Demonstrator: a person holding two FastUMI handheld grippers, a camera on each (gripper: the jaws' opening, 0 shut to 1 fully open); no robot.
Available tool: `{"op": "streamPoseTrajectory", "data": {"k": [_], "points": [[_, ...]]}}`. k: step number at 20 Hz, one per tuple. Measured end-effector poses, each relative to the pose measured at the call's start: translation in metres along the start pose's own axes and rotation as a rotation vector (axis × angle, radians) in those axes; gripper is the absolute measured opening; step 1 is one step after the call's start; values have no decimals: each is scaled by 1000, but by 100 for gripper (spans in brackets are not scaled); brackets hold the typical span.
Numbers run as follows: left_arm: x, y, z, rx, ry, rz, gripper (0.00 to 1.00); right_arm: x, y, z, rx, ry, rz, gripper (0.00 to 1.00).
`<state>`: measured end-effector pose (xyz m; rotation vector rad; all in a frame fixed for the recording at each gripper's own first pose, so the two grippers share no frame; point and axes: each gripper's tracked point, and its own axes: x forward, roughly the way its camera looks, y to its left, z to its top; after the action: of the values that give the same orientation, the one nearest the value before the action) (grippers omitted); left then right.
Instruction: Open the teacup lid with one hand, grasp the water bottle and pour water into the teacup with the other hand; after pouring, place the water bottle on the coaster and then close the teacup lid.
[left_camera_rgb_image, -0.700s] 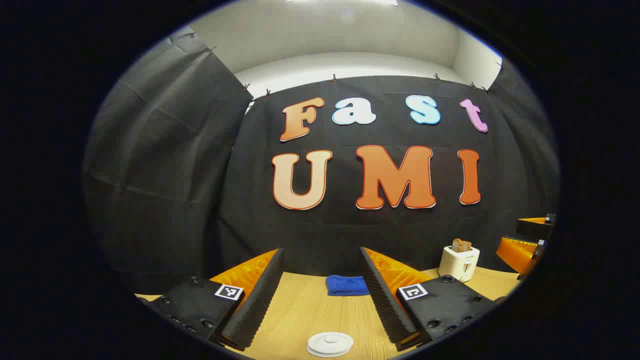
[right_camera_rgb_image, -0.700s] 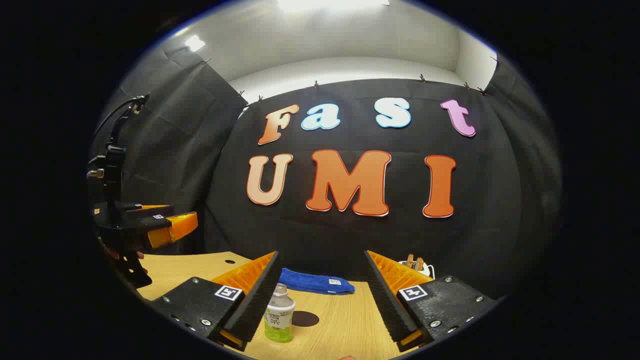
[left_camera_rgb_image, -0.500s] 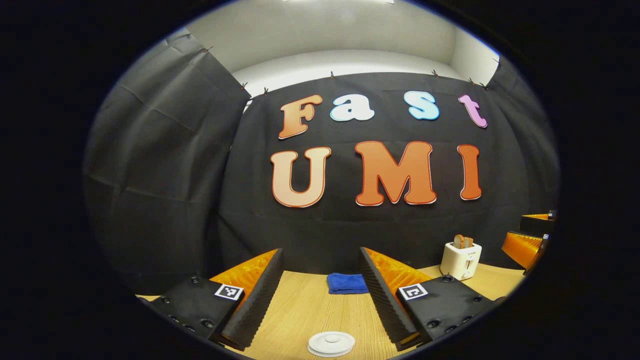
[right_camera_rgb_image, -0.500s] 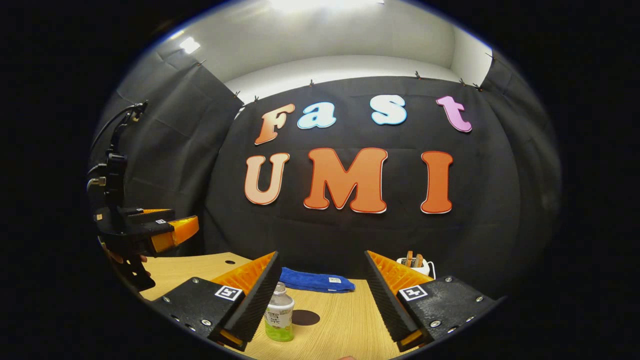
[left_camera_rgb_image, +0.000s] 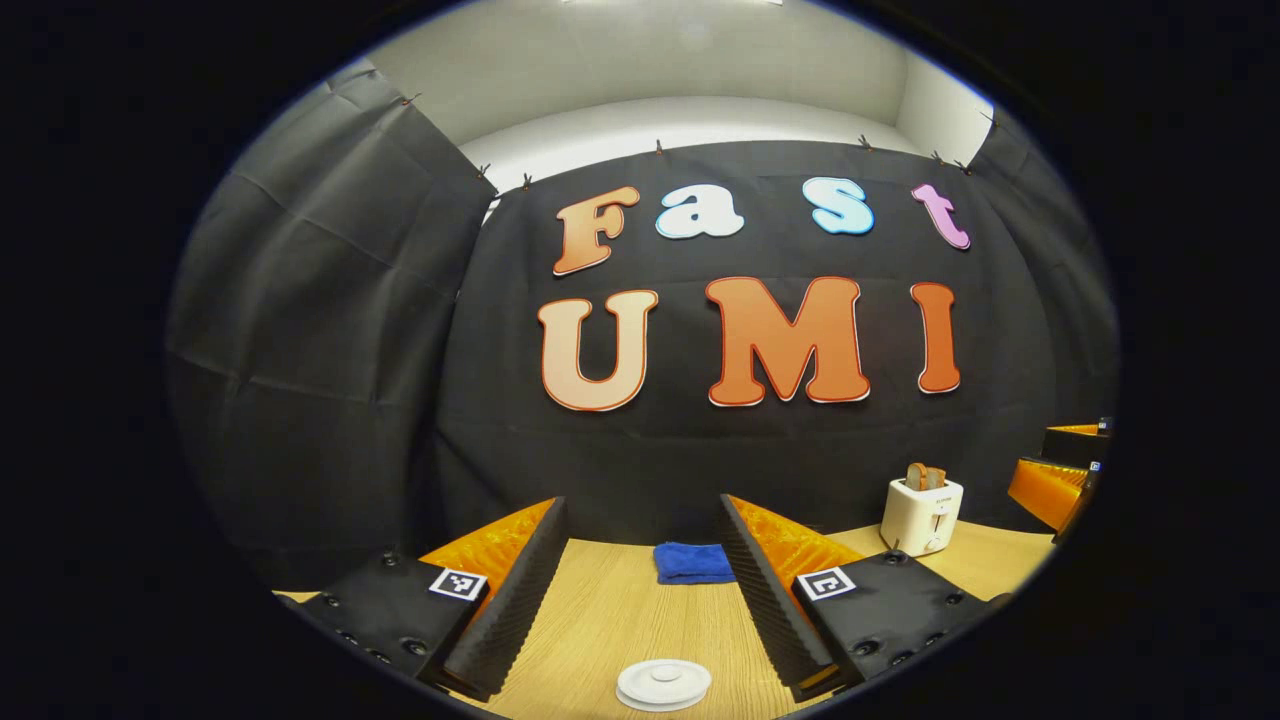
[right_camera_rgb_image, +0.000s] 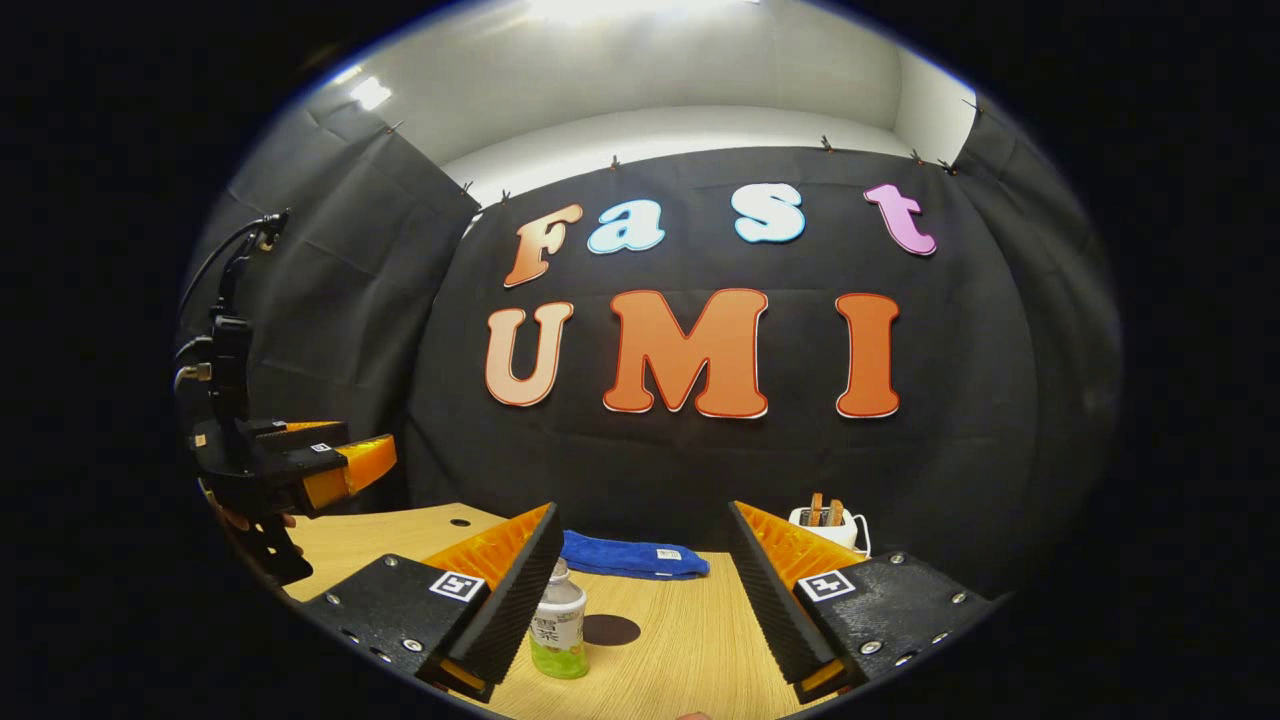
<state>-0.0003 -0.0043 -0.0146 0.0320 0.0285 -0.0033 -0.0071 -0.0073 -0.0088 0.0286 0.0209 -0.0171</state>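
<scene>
In the left gripper view, the white round teacup lid (left_camera_rgb_image: 663, 684) sits low on the wooden table (left_camera_rgb_image: 610, 620), just below and between the fingers of my open left gripper (left_camera_rgb_image: 640, 600); the cup under it is hidden. In the right gripper view, a small water bottle (right_camera_rgb_image: 558, 634) with green liquid stands upright beside the left finger of my open right gripper (right_camera_rgb_image: 645, 600). A dark round coaster (right_camera_rgb_image: 611, 630) lies just right of the bottle. The left gripper (right_camera_rgb_image: 330, 465) hangs at the far left, held by a hand (right_camera_rgb_image: 250, 520).
A folded blue cloth (left_camera_rgb_image: 693, 562) (right_camera_rgb_image: 630, 558) lies at the back of the table by the black wall. A white toaster (left_camera_rgb_image: 921, 514) (right_camera_rgb_image: 825, 520) with bread stands at the back right. The right gripper (left_camera_rgb_image: 1060, 480) shows at the far right edge.
Both cameras have tilted slightly downward, so the wall has shifted up in view. The bottle now sits a little more to the right, nearer the gap between the right fingers.
</scene>
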Motion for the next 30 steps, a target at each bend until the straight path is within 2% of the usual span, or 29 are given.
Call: {"op": "streamPoseTrajectory", "data": {"k": [4, 11, 16, 26, 30], "points": [[-2, 0, -3, 1, 5, -6, 97, -1, 0, -5, -10, 5, 1, 98], [0, -14, -30, -18, 65, -75, 96, 3, 6, -20, 17, 35, 29, 98], [1, -21, -65, -34, 126, -117, 96, 6, 18, -37, 11, 58, 66, 98], [4, -34, -140, 20, 231, -191, 97, 16, 33, -84, 31, 139, 113, 98], [8, -34, -180, 23, 312, -199, 87, 19, 36, -99, 41, 170, 125, 98]]}}
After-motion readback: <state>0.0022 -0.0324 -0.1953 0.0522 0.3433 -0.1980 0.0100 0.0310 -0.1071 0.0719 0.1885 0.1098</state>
